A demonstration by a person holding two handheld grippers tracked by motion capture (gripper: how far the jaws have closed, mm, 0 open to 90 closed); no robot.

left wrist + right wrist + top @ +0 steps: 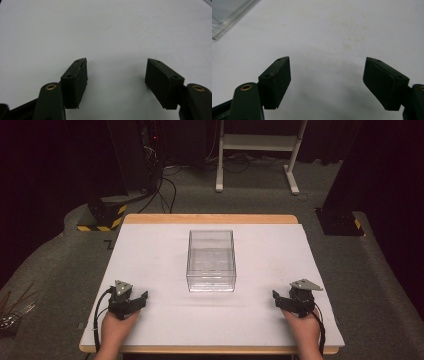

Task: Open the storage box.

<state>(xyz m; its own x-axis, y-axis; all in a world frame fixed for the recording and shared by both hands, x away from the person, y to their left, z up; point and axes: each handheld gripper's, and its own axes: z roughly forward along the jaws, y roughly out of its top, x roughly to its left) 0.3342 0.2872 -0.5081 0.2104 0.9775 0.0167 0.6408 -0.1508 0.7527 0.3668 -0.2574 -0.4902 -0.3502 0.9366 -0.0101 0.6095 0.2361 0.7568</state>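
Note:
A clear plastic box (211, 260) stands open-topped in the middle of the white table (150, 250), and nothing shows inside it. My left gripper (145, 296) rests near the front left of the table, left of the box and apart from it. Its jaws stand wide open over bare white surface (116, 62). My right gripper (275, 296) rests at the front right, also apart from the box. It is open (327, 60) with nothing between its fingers. A corner of the box (227, 15) shows at the upper left of the right gripper view.
The table has a wooden edge (210, 218) at the back. On the grey carpet behind it stand a white frame (260, 150), black equipment with cables (145, 165) and a black base with yellow stripes (102, 215).

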